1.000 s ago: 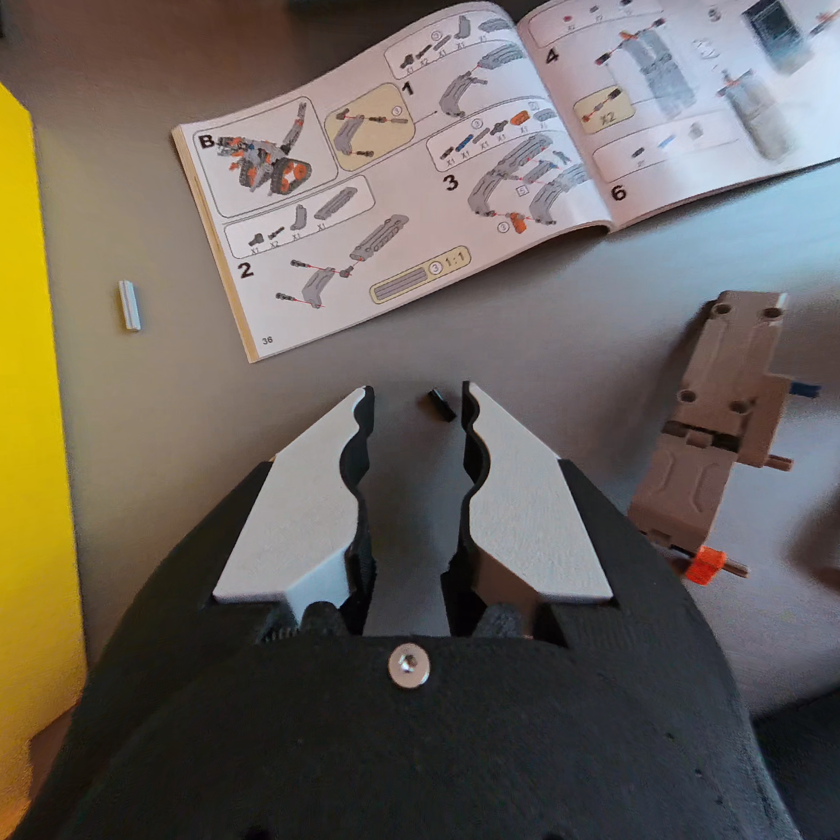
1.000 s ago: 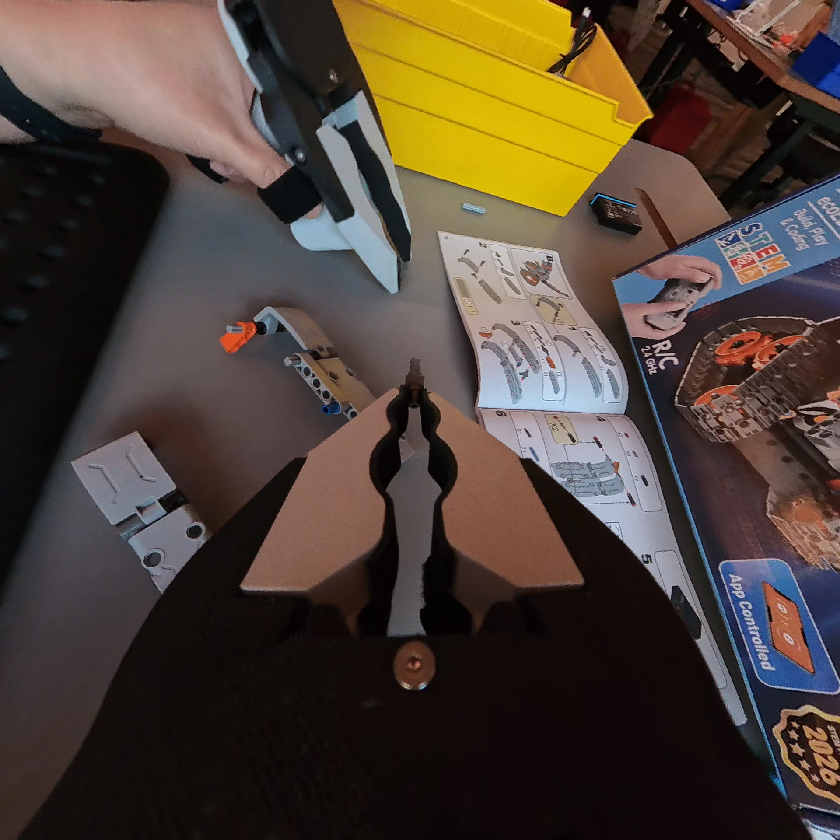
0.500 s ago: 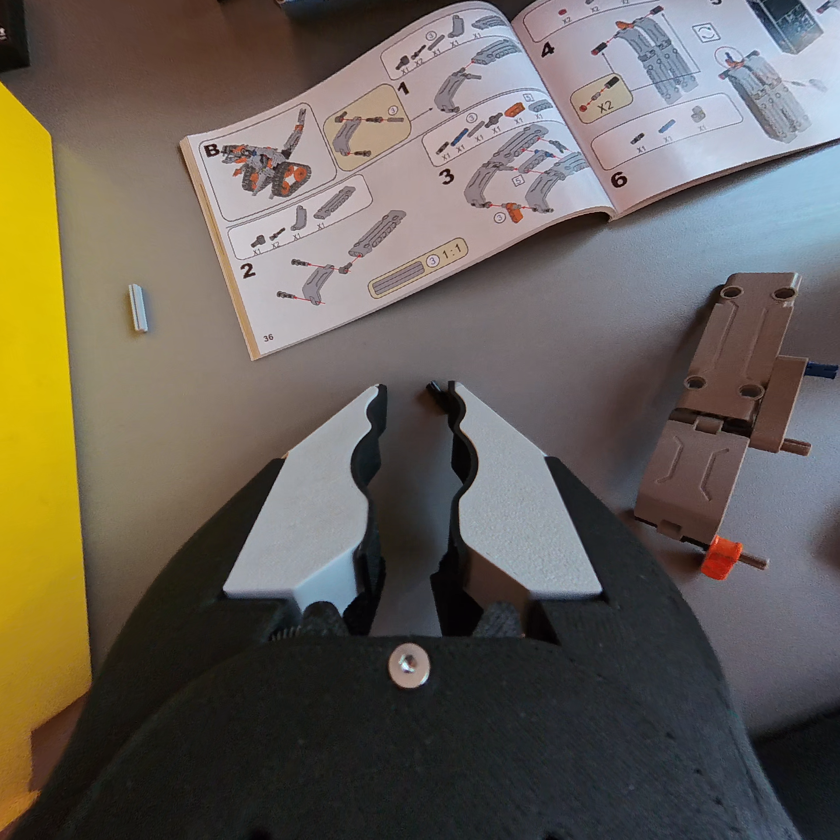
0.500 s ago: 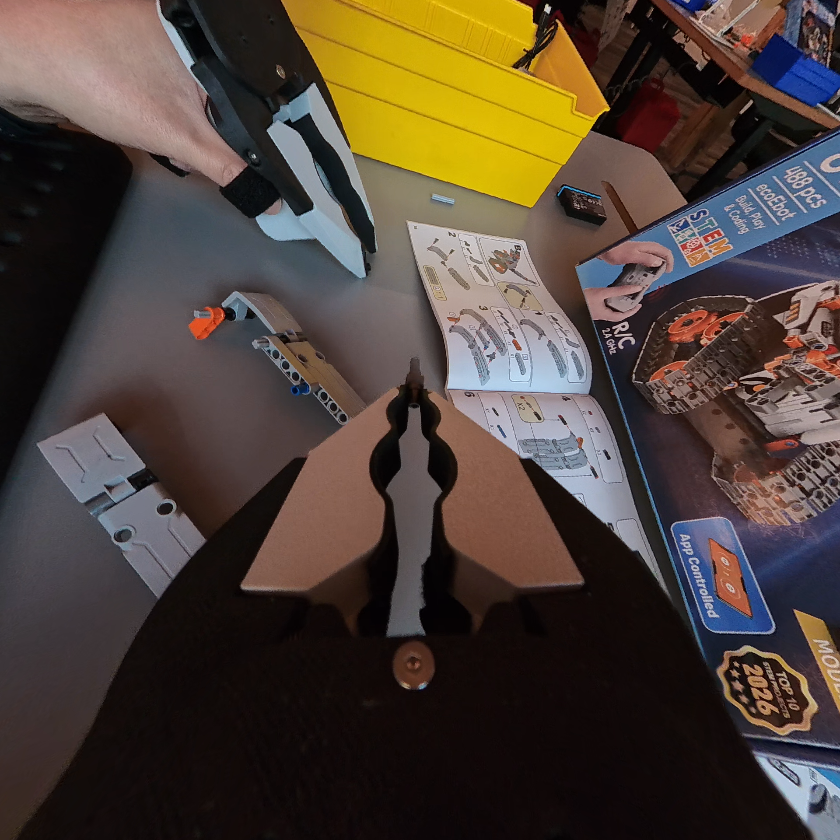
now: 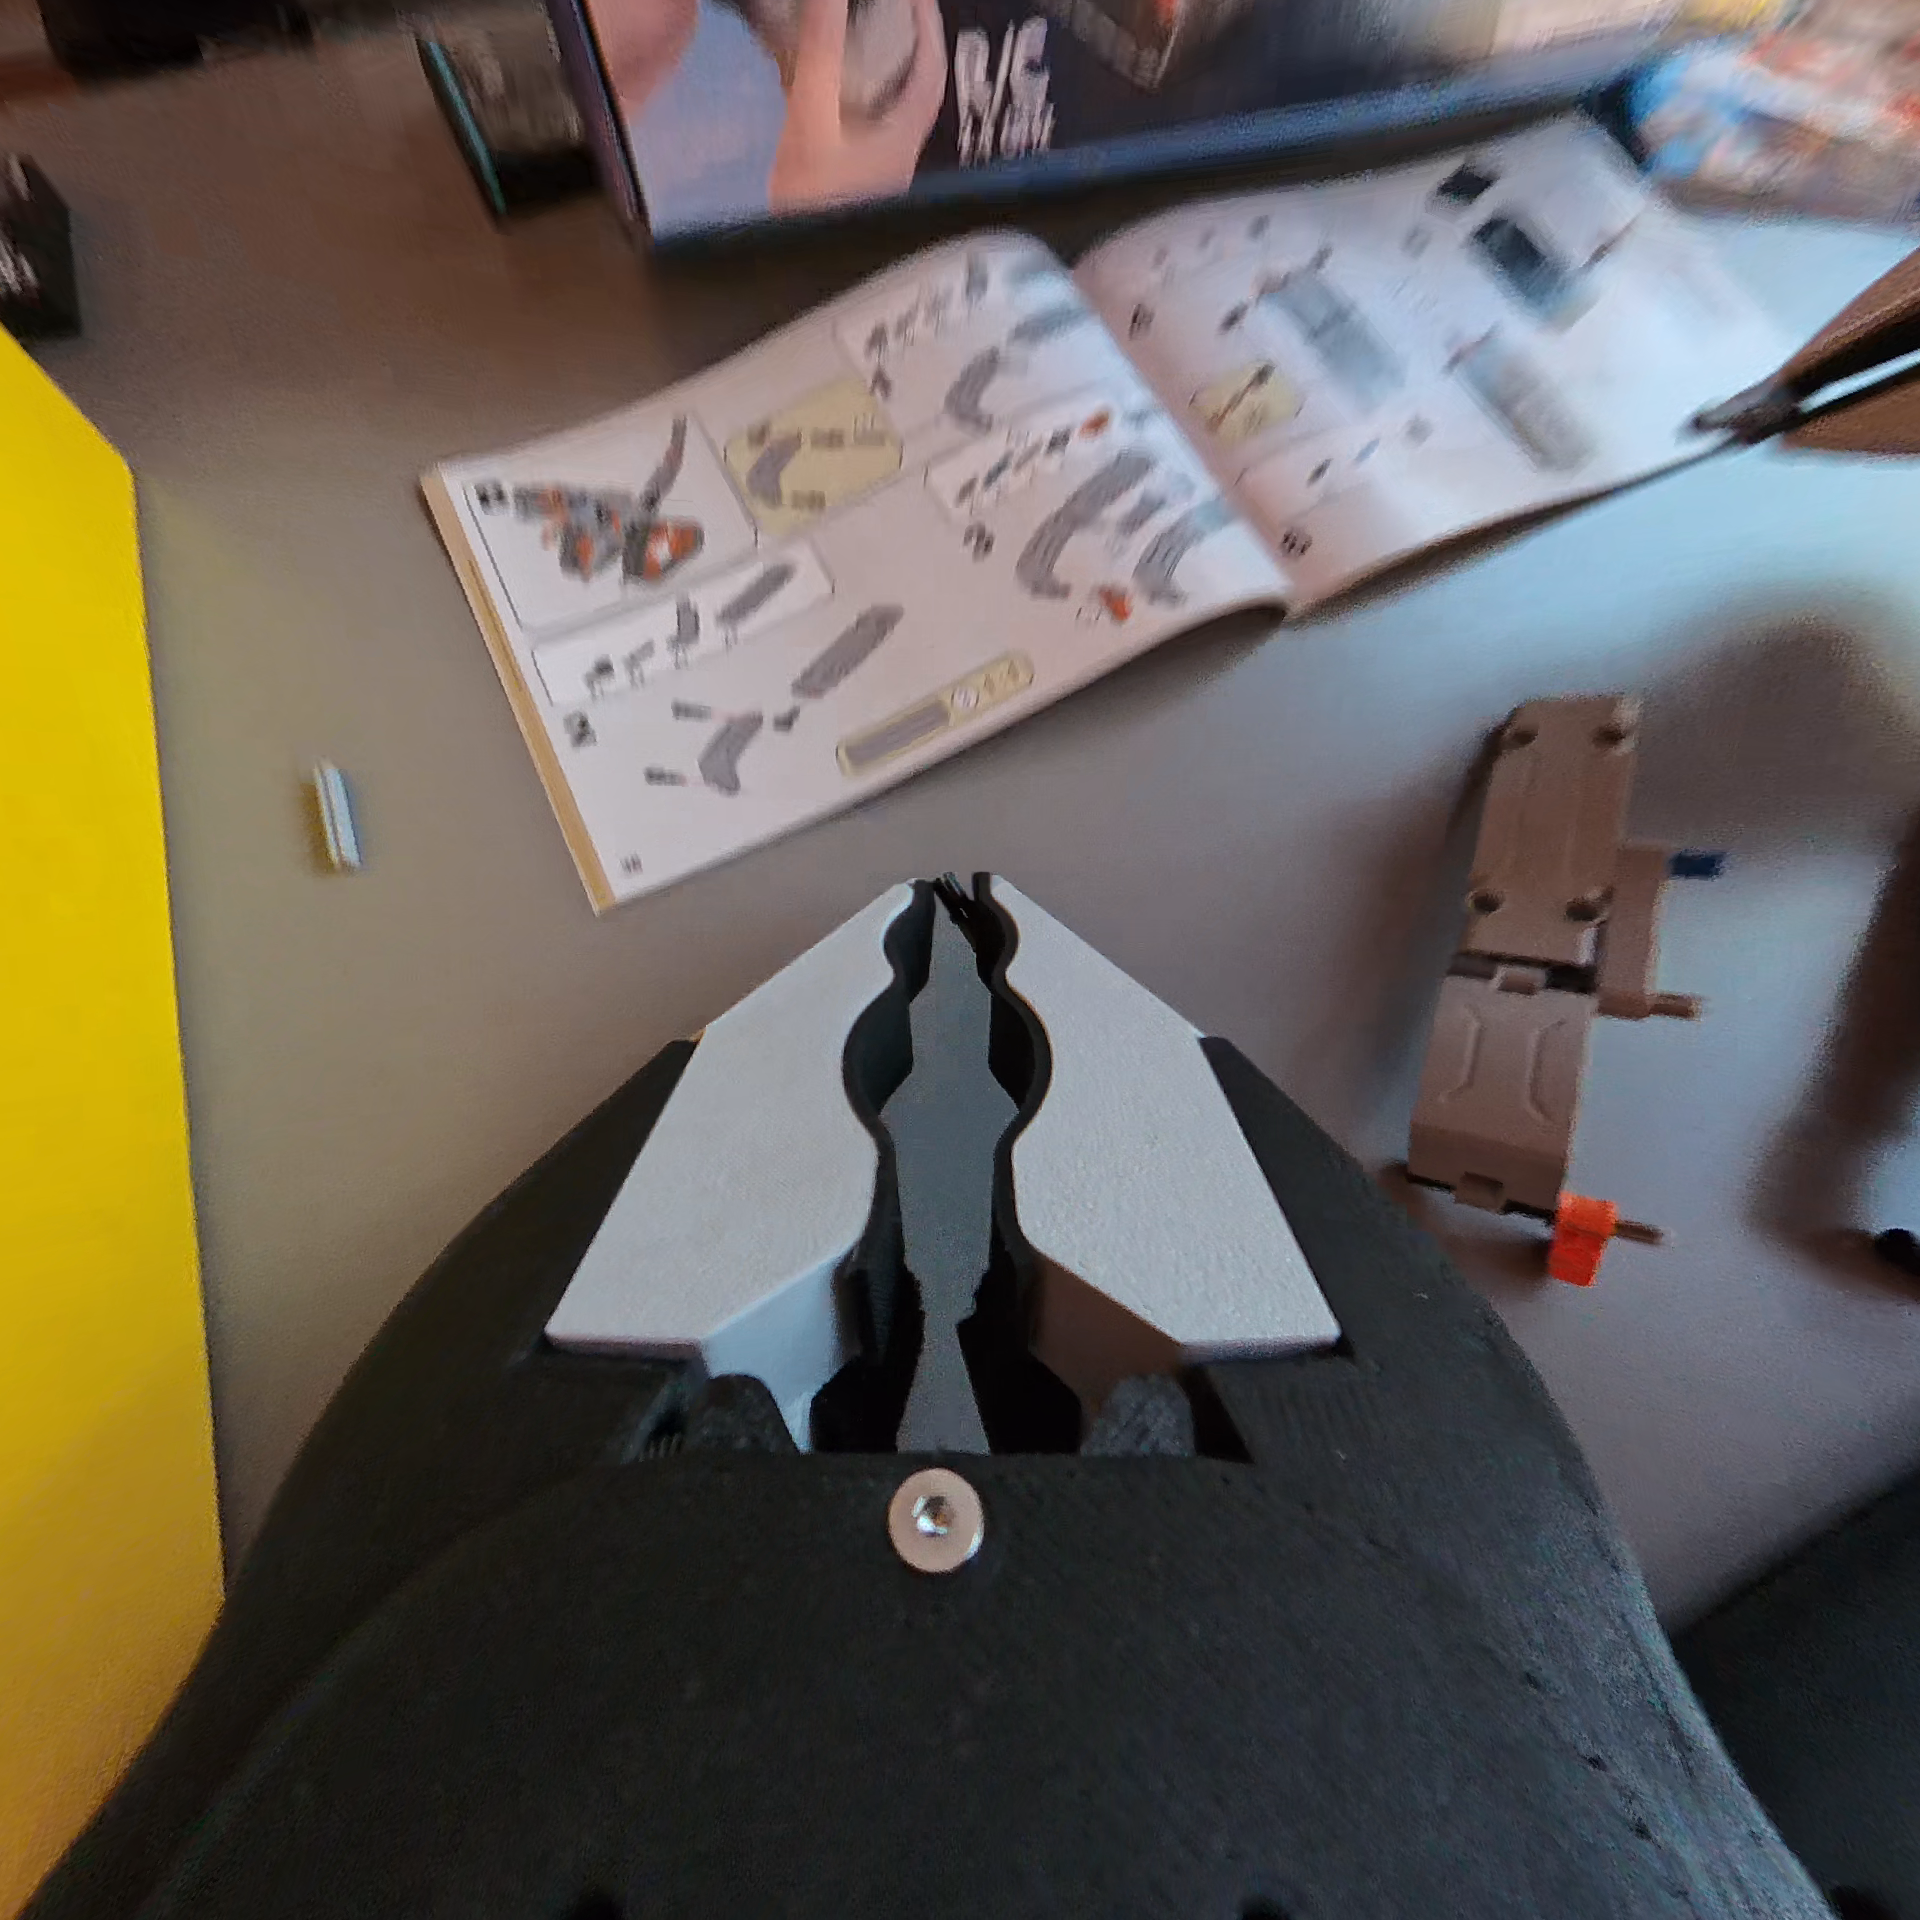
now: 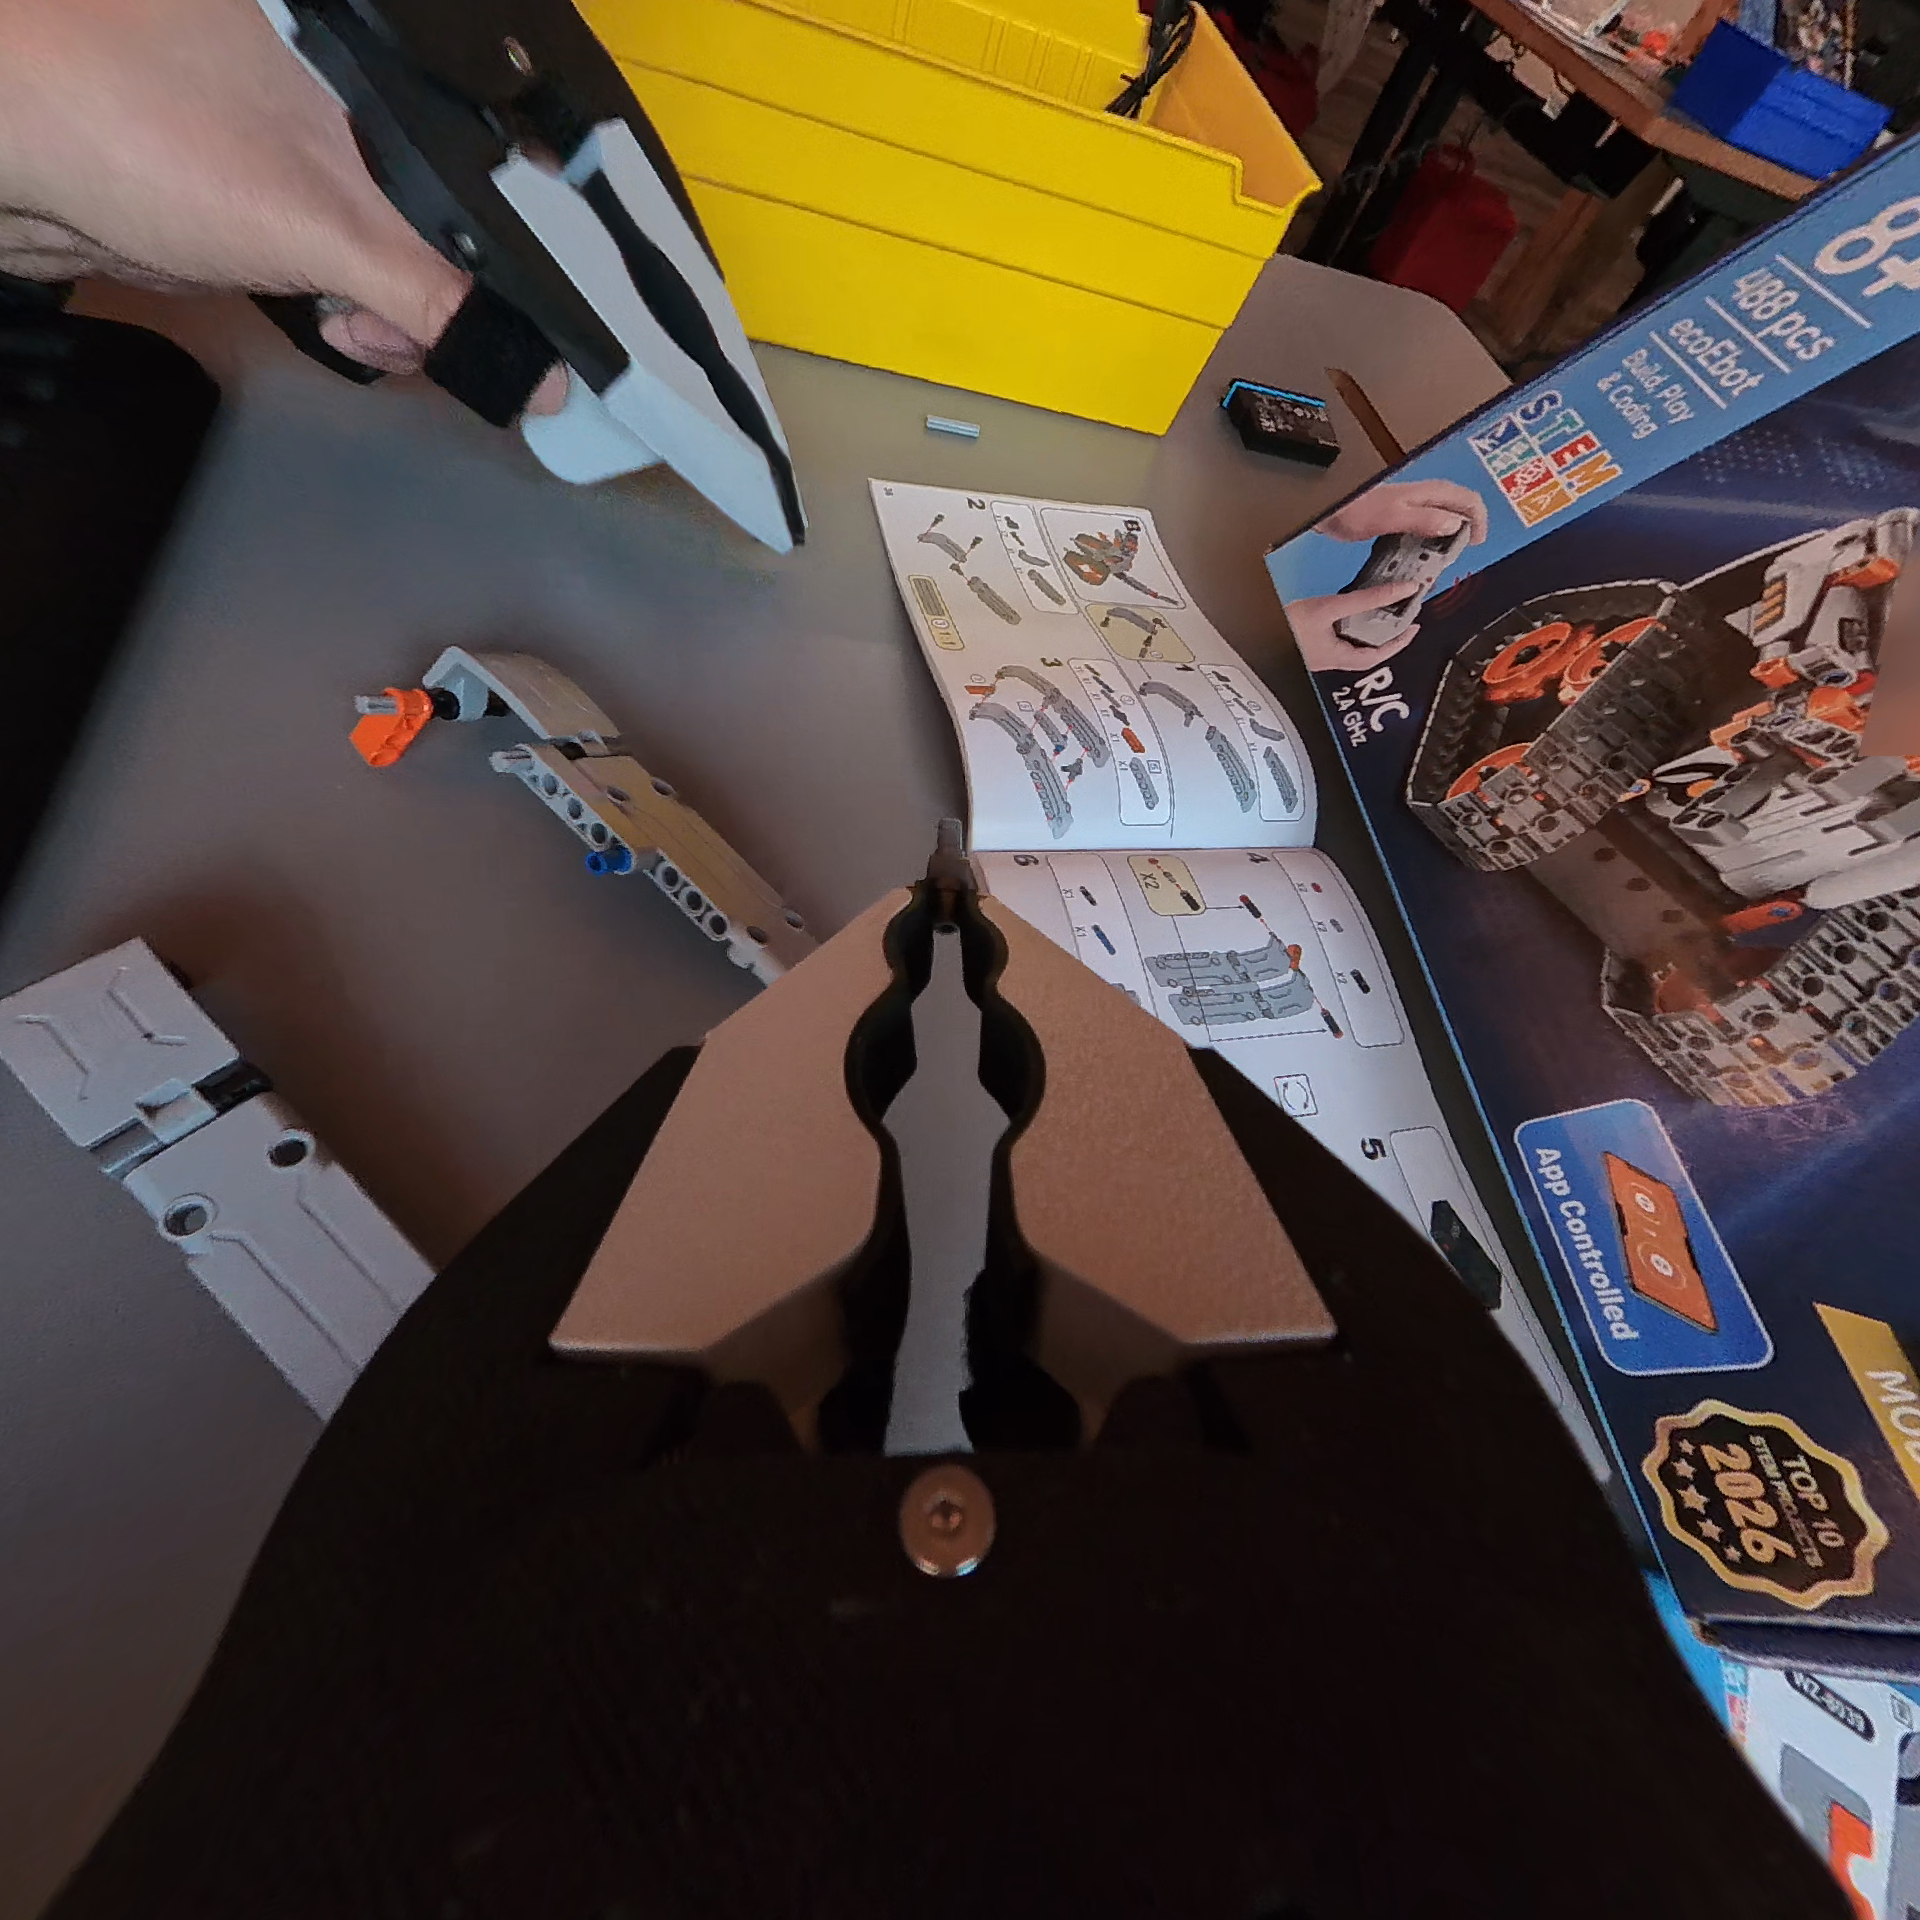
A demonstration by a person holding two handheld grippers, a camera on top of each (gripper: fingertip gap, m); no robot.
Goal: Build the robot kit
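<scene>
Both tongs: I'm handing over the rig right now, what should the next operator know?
Left tongs: shut on a small black pin, above the table just short of the open booklet.
Right tongs: shut on a small grey pin, over the booklet's edge.
Grey assembly with an orange end lies between them; a separate grey panel lies nearer.
Done: both pins gripped. Neither is fitted to anything.

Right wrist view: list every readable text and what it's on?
I won't copy the writing; bearers only.
Blue cardboard toy box: large print, legible.
Open white instruction booklet: step numbers legible, part labels too small.
Small black block: print too small.
Left wrist view: all blurred.
</scene>
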